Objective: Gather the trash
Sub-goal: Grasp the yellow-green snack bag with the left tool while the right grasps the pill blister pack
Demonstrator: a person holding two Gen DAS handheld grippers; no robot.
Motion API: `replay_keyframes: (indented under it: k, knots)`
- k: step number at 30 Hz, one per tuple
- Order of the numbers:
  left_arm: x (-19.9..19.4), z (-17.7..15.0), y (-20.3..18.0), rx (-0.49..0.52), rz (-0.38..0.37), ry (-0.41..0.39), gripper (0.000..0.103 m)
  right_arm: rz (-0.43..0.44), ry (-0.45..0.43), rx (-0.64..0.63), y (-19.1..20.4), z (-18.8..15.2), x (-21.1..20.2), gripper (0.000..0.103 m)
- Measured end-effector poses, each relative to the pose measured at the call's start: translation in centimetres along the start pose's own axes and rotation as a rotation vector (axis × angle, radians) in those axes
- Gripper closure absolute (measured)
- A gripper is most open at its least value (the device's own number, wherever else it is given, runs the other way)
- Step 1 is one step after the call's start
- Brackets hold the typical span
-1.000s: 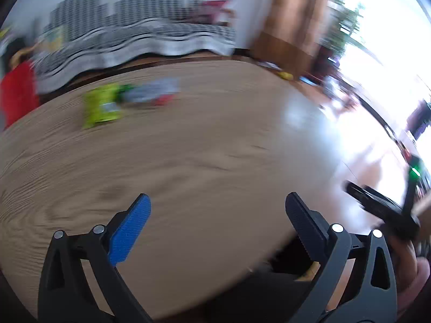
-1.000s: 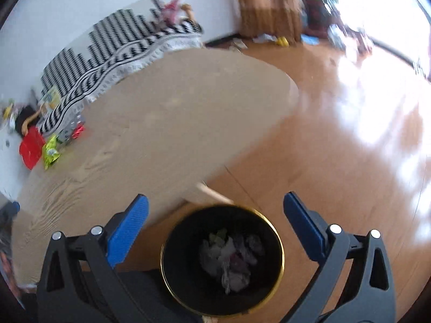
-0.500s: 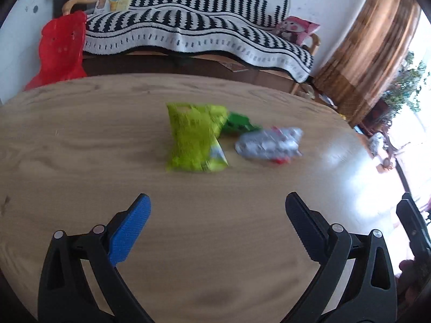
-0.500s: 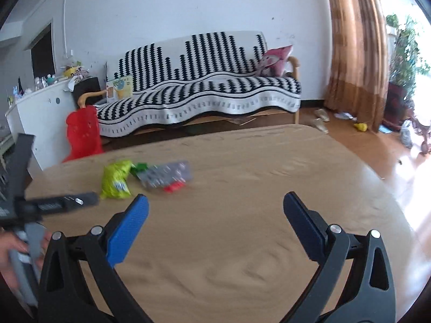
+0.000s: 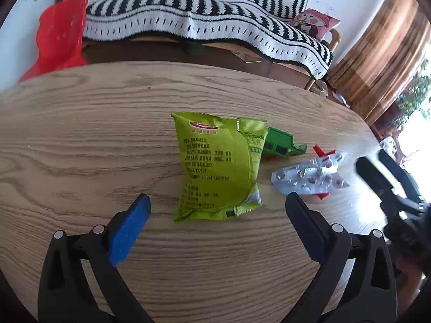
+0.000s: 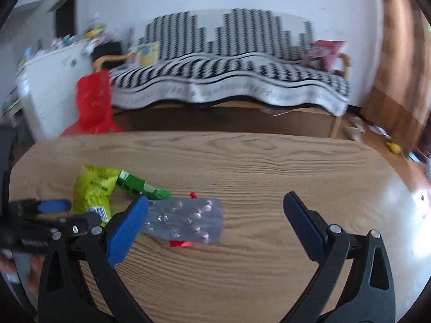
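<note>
Left gripper (image 5: 216, 214): spread wide, nothing between the fingers, low over the counter (image 5: 80, 140). The green bag (image 5: 218, 167) lies flat just ahead of it, its near edge between the fingertips but untouched.

Right gripper (image 6: 215, 215): also released, empty. The blister pack (image 6: 188, 222) lies just ahead, close to its left finger (image 6: 126, 231); I can't tell from here whether the pad touches the foil. In the left view I see the right gripper (image 5: 382, 177) as a dark blur at the counter's right edge.

Trash, all on the counter in one cluster: green bag to the left; a green wrapper (image 5: 280, 145) tucked partly under the bag's far right corner; the blister pack (image 5: 309, 179) to the right, lying on a red scrap (image 5: 322, 152) that shows at both its ends.

Beyond the counter: a sofa (image 5: 204, 24) under a black-and-white striped throw, a red chair (image 5: 59, 35) at its left end, a pink cushion (image 5: 313, 23) at its right. Right view is motion-blurred.
</note>
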State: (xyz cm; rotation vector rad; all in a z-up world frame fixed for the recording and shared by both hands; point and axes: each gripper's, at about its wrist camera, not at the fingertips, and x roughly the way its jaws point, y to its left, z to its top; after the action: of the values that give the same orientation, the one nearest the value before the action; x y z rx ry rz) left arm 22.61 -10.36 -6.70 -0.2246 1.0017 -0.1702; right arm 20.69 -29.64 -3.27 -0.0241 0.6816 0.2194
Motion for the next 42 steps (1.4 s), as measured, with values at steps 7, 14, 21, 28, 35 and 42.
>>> replay_keyframes:
  k: [7, 14, 21, 28, 35, 42]
  knots:
    - [1.5, 1.6, -0.1, 0.004, -0.006, 0.003, 0.006, 0.023, 0.011, -0.088, -0.2, 0.3, 2.2, 0.006]
    - [2.2, 2.1, 0.1, 0.066, 0.021, -0.004, 0.006, 0.135, 0.056, -0.128, -0.1, 0.8, 3.7, 0.027]
    - [1.8, 2.0, 0.2, 0.125, 0.034, -0.020, 0.035, 0.198, 0.119, -0.088, 0.1, -0.1, 3.7, 0.060]
    - [1.2, 1.9, 0.8, 0.107, -0.002, -0.001, 0.051, 0.310, 0.104, -0.036, 0.6, -1.4, 1.7, 0.083]
    - [-0.1, 2.3, 1.9, 0.065, 0.000, -0.025, 0.051, 0.381, 0.141, -0.156, 3.6, -3.0, -0.4, 0.084]
    - [-1.1, 2.2, 2.5, 0.074, 0.012, -0.031, 0.051, 0.324, 0.101, -0.268, 6.6, -2.8, -1.3, 0.084]
